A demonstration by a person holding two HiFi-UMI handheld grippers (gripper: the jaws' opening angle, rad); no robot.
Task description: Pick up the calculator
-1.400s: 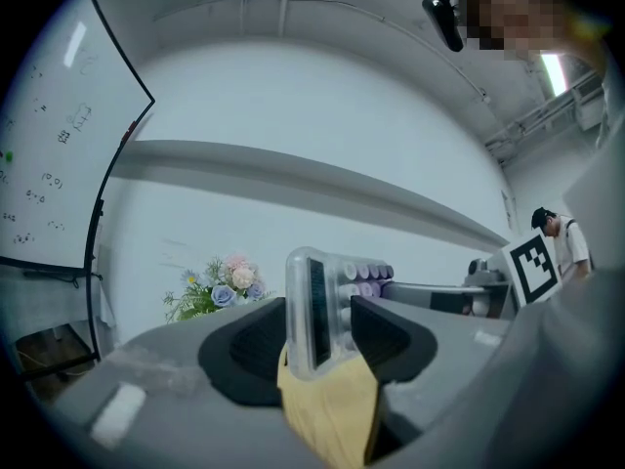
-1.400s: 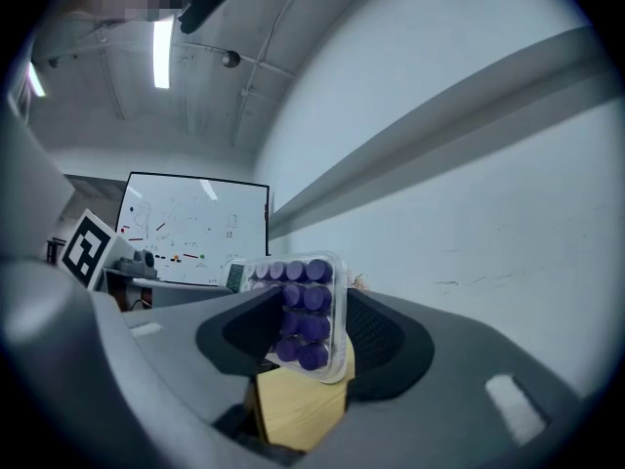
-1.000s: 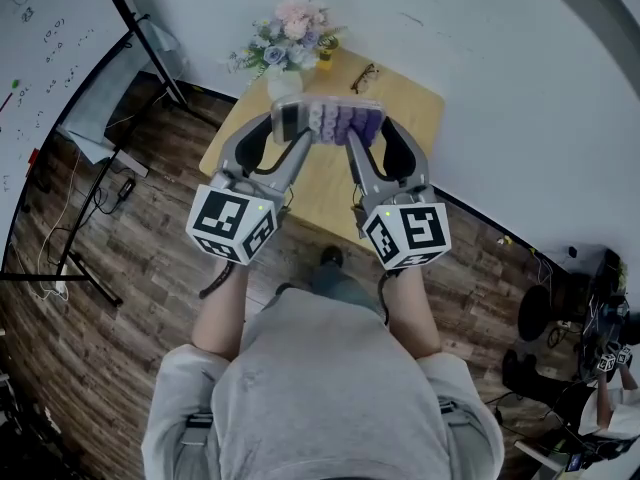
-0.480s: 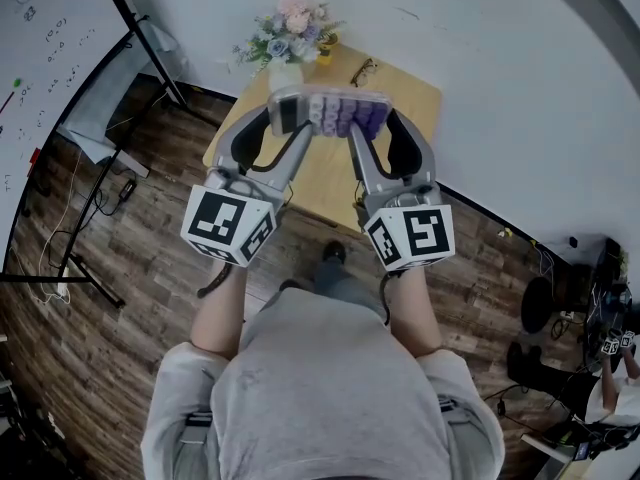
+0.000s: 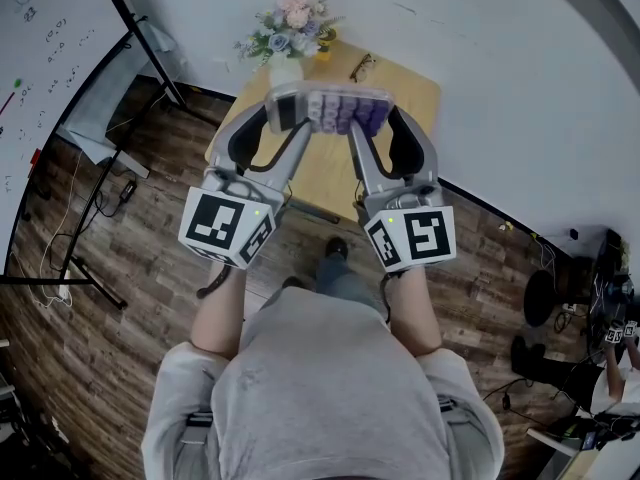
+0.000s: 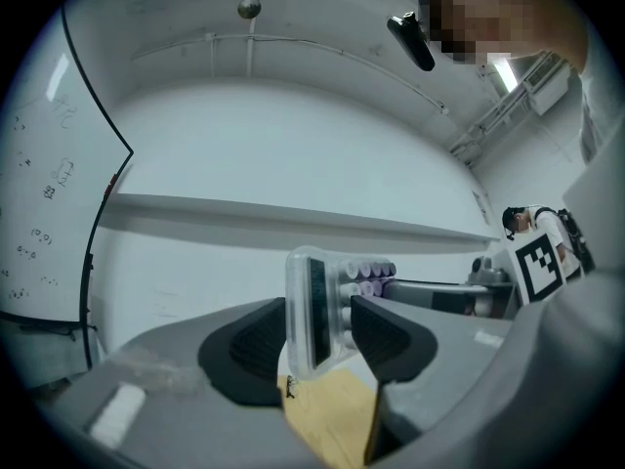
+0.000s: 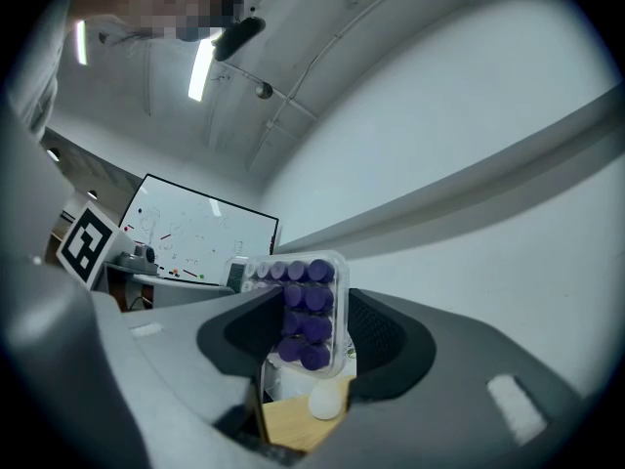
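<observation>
Head view: calculator (image 5: 330,111) crosswise, display leftward

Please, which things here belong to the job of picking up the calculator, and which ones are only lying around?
Belong to the job:
- calculator, lifted above the table
- left claw and right claw, each shut on one end of it

Only lying around:
- flowers in a vase
- glasses
- whiteboard

Gripped at its ends by the left tool (image 5: 284,118) and right tool (image 5: 373,118), the calculator (image 5: 330,110) has risen higher above the bench (image 5: 405,88) and moved toward its far edge, closer to the flowers (image 5: 290,23).
</observation>
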